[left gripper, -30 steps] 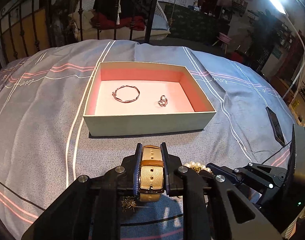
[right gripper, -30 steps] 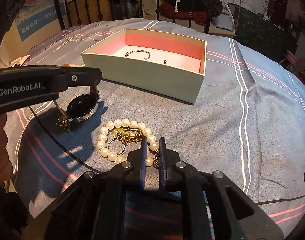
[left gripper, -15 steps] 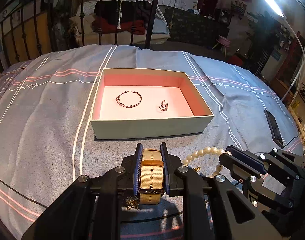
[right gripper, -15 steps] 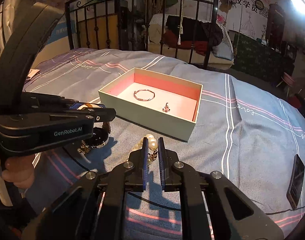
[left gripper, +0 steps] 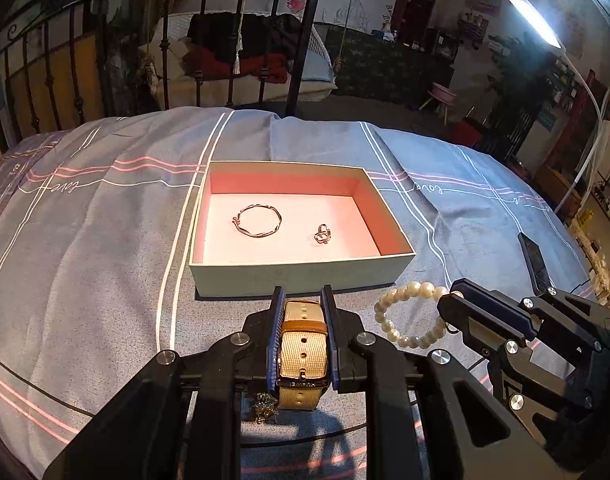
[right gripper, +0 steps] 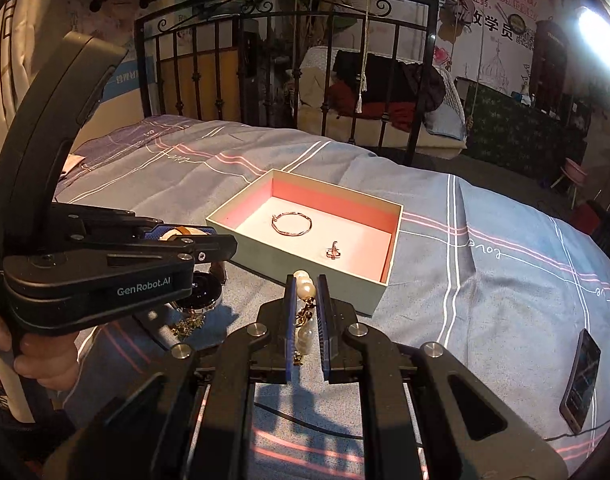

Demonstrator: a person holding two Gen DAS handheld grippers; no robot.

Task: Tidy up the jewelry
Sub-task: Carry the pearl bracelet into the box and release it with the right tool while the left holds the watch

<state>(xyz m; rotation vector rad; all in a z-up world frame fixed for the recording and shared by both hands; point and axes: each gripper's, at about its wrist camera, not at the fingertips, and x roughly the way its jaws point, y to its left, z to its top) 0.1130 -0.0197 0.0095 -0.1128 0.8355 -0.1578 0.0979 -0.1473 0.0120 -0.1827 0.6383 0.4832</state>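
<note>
Grey striped bedspread (left gripper: 85, 240) fills both views, and the open box (left gripper: 301, 276) with its pink lining now sits further up and smaller in the right wrist view than a second ago, when that camera looked down close on the cloth. The pearl bracelet (left gripper: 405, 316) is the big change: a second ago it lay flat on the bedspread in front of the right gripper, and now it hangs off the cloth, pinched between that gripper's closed pads. In the right wrist view the right gripper (right gripper: 307, 284) sits bottom centre with pearls showing right between its fingers, box just beyond. In the left wrist view the pearl loop dangles at lower right, just short of the box's near wall. The left gripper (left gripper: 303, 300) has hardly shifted, bottom centre, clamped tight on the gold watch strap (left gripper: 303, 344), box just ahead. The watch face (right gripper: 201, 294) hangs under it at centre left of the right wrist view. Inside the box, a thin bangle (left gripper: 259, 221) left, a small ring (left gripper: 322, 235) right. A phone (right gripper: 581, 380) lies at lower right.
</note>
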